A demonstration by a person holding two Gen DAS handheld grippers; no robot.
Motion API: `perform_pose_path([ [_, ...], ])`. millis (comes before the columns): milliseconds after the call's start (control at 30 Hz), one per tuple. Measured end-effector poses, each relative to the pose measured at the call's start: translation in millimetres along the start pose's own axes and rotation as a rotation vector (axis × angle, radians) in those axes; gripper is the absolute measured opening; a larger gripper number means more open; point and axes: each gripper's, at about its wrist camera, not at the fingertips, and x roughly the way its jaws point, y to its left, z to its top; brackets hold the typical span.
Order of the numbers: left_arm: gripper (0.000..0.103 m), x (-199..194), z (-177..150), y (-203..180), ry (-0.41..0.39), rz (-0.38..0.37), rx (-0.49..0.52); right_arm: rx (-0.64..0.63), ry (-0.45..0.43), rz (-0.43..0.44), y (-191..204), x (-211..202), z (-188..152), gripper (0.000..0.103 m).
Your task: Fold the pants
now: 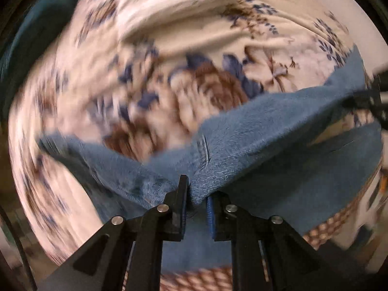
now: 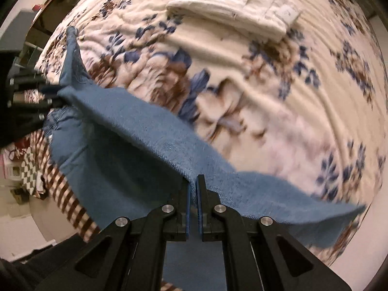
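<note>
Denim bunches between the pads of the left gripper (image 1: 197,195), clamped on the blue pants (image 1: 266,150). The right gripper (image 2: 193,189) is likewise pinched tight on the same pants (image 2: 145,131), whose edge is stretched between the two tools above the floral blanket (image 2: 278,77). Beyond the pants, farther across the blanket, lies a folded cream garment (image 2: 232,9). Beside the blanket's near edge, striped cloth (image 2: 72,208) shows under the pants.
</note>
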Motion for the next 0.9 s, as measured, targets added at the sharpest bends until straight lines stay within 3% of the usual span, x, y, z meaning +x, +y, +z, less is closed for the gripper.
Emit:
perform_pose_path([
  [200, 0.011, 34, -68, -6, 0.083, -0.068, -0.230, 0.125, 0.060, 0.081, 20, 27, -63, 0.005],
  [367, 0.012, 77, -108, -1, 0.155, -0.123, -0.421, 0.178, 0.128, 0.118, 37, 66, -95, 0.005],
  [500, 0.014, 91, -116, -5, 0.171, -0.108, -0.463, 0.190, 0.177, 0.096, 45, 98, -107, 0.006],
  [633, 0.015, 73, -108, -15, 0.153, -0.028, -0.451, 0.260, 0.206, 0.131, 35, 110, -111, 0.011],
  [700, 0.026, 54, -105, -25, 0.120, 0.043, -0.437, 0.303, 0.202, 0.158, 28, 105, -111, 0.027],
  [767, 0.044, 39, -99, -35, 0.106, 0.112, -0.441, 0.361, 0.174, 0.186, 19, 91, -111, 0.097],
  [833, 0.060, 25, -93, -45, 0.062, 0.099, -0.449, 0.409, 0.137, 0.187, 9, 75, -115, 0.098],
  [867, 0.068, 17, -90, -50, 0.028, 0.102, -0.455, 0.428, 0.125, 0.152, 3, 67, -117, 0.099],
  [900, 0.069, 7, -87, -55, 0.001, 0.112, -0.457, 0.445, 0.115, 0.098, -2, 60, -121, 0.098],
])
